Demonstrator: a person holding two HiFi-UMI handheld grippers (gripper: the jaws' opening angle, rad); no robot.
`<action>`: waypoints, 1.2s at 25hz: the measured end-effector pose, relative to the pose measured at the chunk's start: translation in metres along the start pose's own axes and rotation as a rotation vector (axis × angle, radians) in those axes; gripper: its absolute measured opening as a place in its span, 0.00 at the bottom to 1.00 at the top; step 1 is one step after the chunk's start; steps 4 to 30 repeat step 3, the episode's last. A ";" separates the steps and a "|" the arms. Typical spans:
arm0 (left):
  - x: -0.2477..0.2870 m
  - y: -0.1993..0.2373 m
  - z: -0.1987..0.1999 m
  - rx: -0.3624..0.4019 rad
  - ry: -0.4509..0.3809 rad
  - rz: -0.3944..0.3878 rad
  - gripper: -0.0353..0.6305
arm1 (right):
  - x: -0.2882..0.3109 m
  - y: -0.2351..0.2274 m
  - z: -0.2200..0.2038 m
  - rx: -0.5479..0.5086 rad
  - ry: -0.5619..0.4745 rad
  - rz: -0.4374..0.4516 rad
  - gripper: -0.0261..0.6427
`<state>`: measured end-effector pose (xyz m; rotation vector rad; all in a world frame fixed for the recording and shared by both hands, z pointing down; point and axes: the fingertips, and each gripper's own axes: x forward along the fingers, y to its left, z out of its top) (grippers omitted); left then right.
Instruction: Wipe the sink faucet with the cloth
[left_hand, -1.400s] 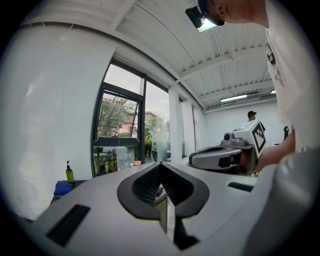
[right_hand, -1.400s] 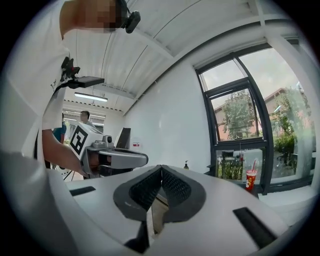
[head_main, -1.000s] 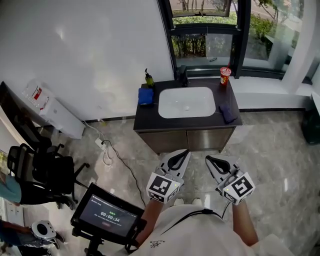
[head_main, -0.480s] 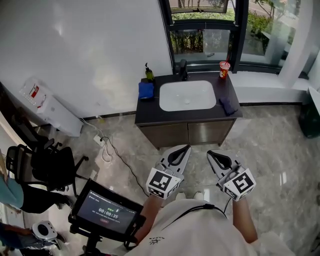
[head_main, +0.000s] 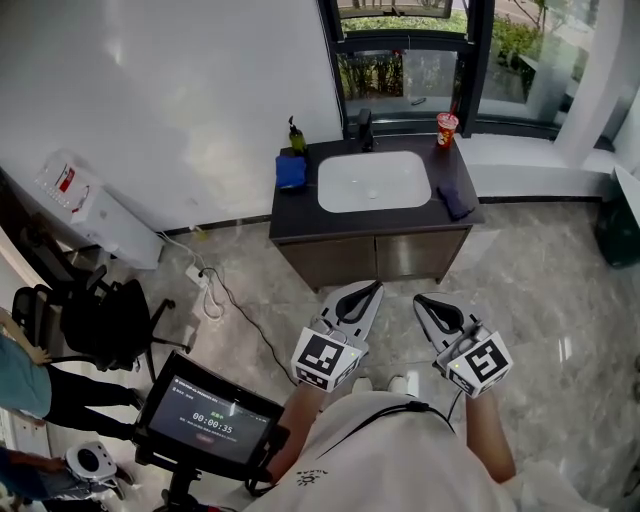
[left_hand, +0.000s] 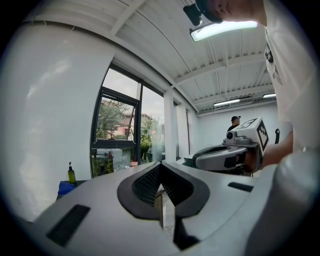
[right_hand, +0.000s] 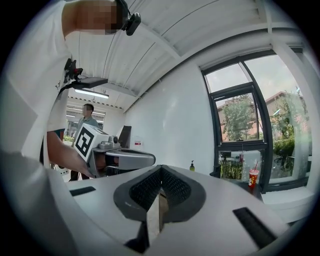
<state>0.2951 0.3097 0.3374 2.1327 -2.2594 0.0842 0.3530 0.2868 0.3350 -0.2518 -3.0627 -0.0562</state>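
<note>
A dark vanity with a white sink stands against the window, well ahead of me. The black faucet rises behind the basin. A blue cloth lies left of the sink and a darker cloth right of it. My left gripper and right gripper hover side by side over the floor, short of the vanity, both shut with nothing held. The left gripper view shows its jaws meeting, with the blue cloth far off. The right gripper is likewise shut.
A green soap bottle and a red cup stand at the counter's back corners. On the left are an office chair, a screen on a stand, a white appliance by the wall, floor cables and a person.
The head view has shifted a little, so the vanity sits slightly higher in the picture. Both grippers keep their place and stay shut.
</note>
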 end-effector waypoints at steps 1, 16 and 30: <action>-0.001 -0.001 0.000 -0.002 0.001 0.001 0.04 | -0.001 0.001 0.000 -0.001 0.003 0.002 0.05; -0.002 -0.002 -0.001 -0.007 0.002 0.003 0.04 | -0.002 0.002 0.000 -0.004 0.008 0.005 0.05; -0.002 -0.002 -0.001 -0.007 0.002 0.003 0.04 | -0.002 0.002 0.000 -0.004 0.008 0.005 0.05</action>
